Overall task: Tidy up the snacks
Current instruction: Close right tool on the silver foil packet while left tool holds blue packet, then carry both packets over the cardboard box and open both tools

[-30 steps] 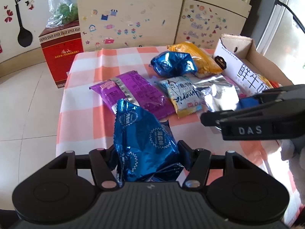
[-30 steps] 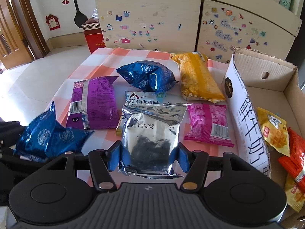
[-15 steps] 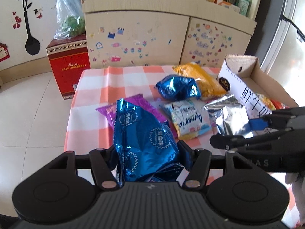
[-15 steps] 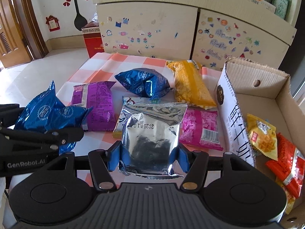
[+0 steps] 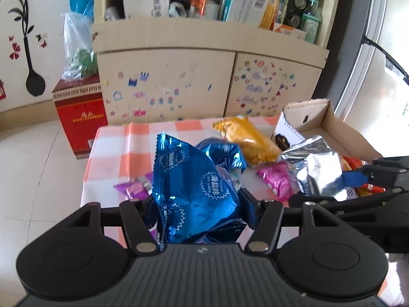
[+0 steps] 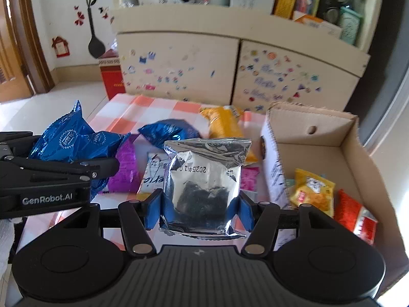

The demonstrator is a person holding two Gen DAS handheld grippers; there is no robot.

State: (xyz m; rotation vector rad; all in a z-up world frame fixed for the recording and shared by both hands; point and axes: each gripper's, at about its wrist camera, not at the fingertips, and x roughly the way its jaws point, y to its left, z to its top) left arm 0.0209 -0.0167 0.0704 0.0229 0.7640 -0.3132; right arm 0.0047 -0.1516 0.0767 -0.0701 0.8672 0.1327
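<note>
A: My left gripper (image 5: 196, 204) pinches the blue foil packet (image 5: 194, 186), crinkled, long axis upright, serrated top toward twelve o'clock. It hangs above the checked tablecloth (image 5: 143, 133).

B: And the right?

A: My right gripper (image 6: 199, 209) is clamped on the silver foil pouch (image 6: 204, 181), upright, smooth and shiny, crimped seam at twelve. The cardboard box (image 6: 329, 138) sits at two o'clock, its open floor bare toward the back, with snacks at the near end.

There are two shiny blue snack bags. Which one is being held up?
The bigger blue bag, pinched in the left gripper. The other blue bag lies on the checked tablecloth.
</note>
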